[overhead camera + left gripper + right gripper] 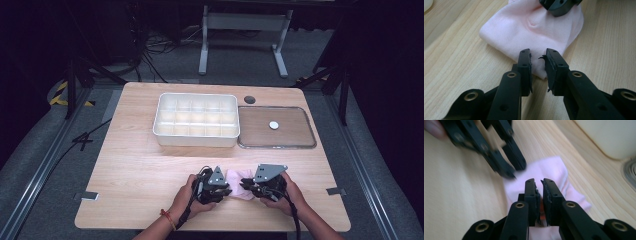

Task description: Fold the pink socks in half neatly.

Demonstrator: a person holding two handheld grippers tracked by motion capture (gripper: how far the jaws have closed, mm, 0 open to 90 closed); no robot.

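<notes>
Two grippers meet over a soft, light pink knit cloth (531, 27) near the table's near edge: left gripper (538, 62) slightly parted at its hem, right gripper (538, 185) nearly closed, apparently pinching fabric; edges grip best.

Soft pink knit cloth (529, 27) on matt, grained wooden table (140, 170); glossy white plastic tray (196, 120).

Both hands bring the left gripper (226, 188) and right gripper (246, 188) against a pink cloth (239, 183); behind, a white divided tray (196, 120) beside a flat lid (276, 127)
</notes>
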